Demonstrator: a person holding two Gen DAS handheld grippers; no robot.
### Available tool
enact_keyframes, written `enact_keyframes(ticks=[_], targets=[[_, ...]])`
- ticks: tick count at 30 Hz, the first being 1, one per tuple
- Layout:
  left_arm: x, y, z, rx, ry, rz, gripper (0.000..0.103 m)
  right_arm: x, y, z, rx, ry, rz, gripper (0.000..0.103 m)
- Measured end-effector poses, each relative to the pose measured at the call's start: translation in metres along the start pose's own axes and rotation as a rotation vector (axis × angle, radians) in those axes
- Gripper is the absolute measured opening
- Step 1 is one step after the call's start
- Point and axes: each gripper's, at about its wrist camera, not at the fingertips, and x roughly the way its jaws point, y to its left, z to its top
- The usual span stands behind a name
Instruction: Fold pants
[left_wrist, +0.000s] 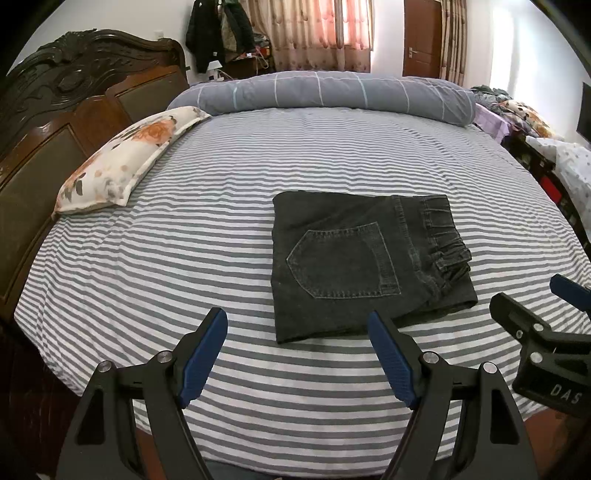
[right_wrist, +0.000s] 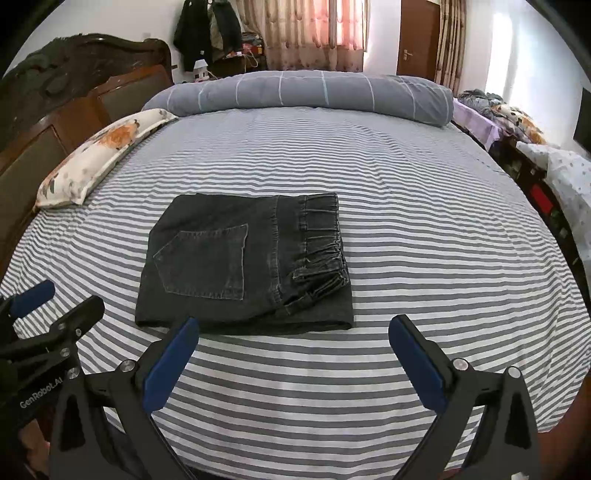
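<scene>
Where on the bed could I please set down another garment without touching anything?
Bare striped sheet lies between the folded pants and the rolled duvet, and right of the pants. The floral pillow crowds the headboard side.

A bed with a grey-and-white striped sheet (left_wrist: 295, 166) fills both views. A dark carved wooden headboard (left_wrist: 74, 85) stands along its left side, and a floral pillow (left_wrist: 122, 158) lies on the sheet just beside it. A rolled grey checked quilt (left_wrist: 325, 90) lies across the bed's far edge. Beyond the quilt hang curtains (left_wrist: 314, 33), dark coats (left_wrist: 218, 29) and a brown door (left_wrist: 423, 37).
</scene>
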Motion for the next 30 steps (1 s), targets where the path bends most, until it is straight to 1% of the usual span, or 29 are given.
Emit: enact_keyframes(ticks=[12, 30], targets=[[0.004, 0.0, -0.002, -0.005, -0.013, 0.025, 0.079, 0.008, 0.01, -0.003, -0.015, 0.02, -0.017, 0.102], [0.02, -0.004, -0.005, -0.017, 0.02, 0.018, 0.079, 0.026, 0.005, -0.002, 0.007, 0.049, -0.008, 0.102]])
